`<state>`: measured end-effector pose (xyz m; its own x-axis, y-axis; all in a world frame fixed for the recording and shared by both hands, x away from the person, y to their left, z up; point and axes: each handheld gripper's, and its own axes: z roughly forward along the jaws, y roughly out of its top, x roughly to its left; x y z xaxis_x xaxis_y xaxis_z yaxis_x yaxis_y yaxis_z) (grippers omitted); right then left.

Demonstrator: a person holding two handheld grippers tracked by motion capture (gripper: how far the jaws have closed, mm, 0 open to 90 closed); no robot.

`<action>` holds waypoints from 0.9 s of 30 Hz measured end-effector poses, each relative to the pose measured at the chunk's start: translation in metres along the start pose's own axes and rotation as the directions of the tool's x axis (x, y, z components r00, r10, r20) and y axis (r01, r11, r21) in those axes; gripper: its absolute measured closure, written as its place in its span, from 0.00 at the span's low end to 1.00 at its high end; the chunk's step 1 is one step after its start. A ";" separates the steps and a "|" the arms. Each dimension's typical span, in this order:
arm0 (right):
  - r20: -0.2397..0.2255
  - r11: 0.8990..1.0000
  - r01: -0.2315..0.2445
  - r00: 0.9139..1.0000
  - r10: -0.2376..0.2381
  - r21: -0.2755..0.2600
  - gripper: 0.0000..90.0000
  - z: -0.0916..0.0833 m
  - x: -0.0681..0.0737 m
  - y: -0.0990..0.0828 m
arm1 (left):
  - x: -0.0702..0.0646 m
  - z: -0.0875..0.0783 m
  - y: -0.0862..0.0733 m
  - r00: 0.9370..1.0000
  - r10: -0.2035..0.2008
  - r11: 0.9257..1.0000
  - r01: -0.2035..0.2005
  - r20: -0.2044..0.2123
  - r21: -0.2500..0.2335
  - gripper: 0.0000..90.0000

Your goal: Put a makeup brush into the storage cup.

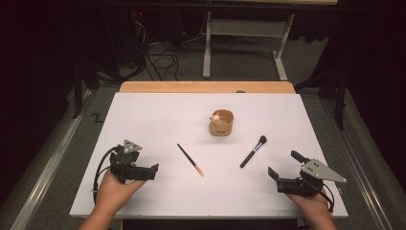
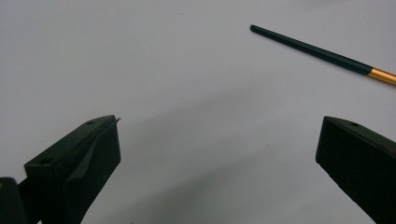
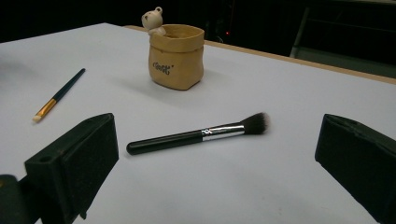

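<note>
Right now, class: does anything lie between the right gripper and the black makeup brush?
Nothing visible does. Only bare white table separates the open right gripper from the black makeup brush; the tan pot stands beyond it.

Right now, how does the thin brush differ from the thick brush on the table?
The thin brush has a dark handle with a gold band and a small pale tip; the thick brush has a black handle, a silver band and a fluffy dark head. The thin brush lies nearer the left tongs, the thick brush nearer the right tongs. Both lie flat, untouched.
</note>
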<state>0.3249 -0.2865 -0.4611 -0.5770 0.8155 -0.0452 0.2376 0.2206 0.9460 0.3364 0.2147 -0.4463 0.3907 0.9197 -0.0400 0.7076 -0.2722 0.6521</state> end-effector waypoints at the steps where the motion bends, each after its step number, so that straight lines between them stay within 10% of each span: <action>1: 0.002 1.000 0.006 1.000 -0.006 0.001 0.00 0.000 0.001 0.000 | -0.001 0.002 0.001 1.000 0.003 1.000 -0.003 0.008 0.013 0.01; 11: -0.019 0.998 0.057 0.998 -0.057 0.028 0.00 0.005 0.012 -0.002 | -0.003 0.008 0.004 0.999 -0.023 0.996 0.021 0.024 0.088 0.01; 27: -0.039 1.000 0.004 0.999 -0.003 0.025 0.00 0.004 0.008 -0.004 | 0.000 0.010 0.015 0.992 -0.121 0.979 0.114 0.035 0.168 0.01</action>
<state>0.3224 -0.2788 -0.4665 -0.6080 0.7932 -0.0349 0.2551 0.2368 0.9375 0.3525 0.2081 -0.4443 0.3224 0.9355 -0.1448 0.8364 -0.2099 0.5064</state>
